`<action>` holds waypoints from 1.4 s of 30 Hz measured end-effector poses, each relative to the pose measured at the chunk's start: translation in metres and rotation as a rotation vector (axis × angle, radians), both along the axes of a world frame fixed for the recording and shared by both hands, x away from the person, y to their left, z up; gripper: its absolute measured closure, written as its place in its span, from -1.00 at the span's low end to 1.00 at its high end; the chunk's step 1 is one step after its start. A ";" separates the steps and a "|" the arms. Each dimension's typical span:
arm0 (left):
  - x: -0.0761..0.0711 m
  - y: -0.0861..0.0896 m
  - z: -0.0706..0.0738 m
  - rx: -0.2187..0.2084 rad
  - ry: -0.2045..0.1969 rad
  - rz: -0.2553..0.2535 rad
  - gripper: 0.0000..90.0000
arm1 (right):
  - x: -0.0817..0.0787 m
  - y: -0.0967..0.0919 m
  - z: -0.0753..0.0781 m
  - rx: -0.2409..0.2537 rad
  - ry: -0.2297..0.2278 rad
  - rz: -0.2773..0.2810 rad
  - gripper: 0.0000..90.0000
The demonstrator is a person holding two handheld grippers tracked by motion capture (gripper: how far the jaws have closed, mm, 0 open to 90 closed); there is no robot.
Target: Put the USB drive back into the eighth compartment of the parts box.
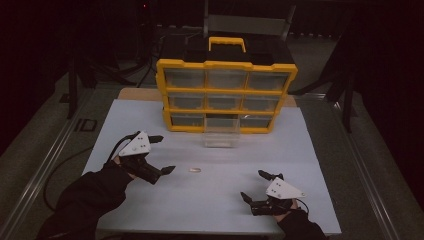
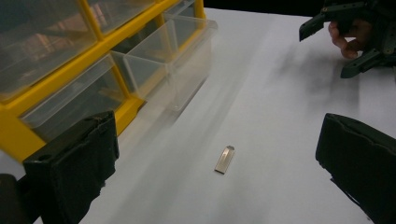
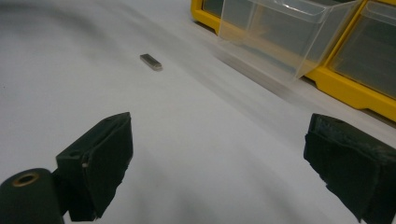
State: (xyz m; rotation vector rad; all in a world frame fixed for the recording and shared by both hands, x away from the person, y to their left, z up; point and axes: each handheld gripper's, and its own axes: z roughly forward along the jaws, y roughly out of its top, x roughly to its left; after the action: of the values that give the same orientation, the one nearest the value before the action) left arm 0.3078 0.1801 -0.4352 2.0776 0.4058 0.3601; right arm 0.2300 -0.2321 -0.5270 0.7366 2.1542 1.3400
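Note:
A small flat metal bar lies on the white table top; it also lies ahead of the left jaws as the bar and far off to the upper left in the right gripper view as the bar. My left gripper stands open just left of it, nothing between its jaws. My right gripper is open too, near the front right, well apart from the bar. A yellow drawer cabinet stands at the back, with its bottom middle clear drawer pulled out.
The pulled-out clear drawer looks empty and juts over the table toward me; it is the drawer in the right gripper view. The table edges run left, right and front. Dark floor and stand legs surround the table.

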 end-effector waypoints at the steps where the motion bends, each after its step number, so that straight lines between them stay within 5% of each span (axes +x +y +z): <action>1: 0.001 -0.002 -0.002 0.003 0.004 -0.003 -0.99 | 0.000 0.000 0.000 0.001 -0.001 0.001 -0.81; 21: 0.016 -0.037 -0.025 0.030 0.076 -0.052 -0.99 | 0.000 0.000 0.001 0.009 -0.001 0.009 -0.81; 42: 0.036 -0.058 -0.068 0.080 0.149 -0.080 -0.89 | 0.000 0.000 0.001 0.016 0.001 0.015 -0.81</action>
State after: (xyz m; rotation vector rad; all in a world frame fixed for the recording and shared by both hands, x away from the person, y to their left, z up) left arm 0.3439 0.1217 -0.5031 2.2000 0.4006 0.1773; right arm 0.2301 -0.2316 -0.5259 0.7293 2.1564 1.3658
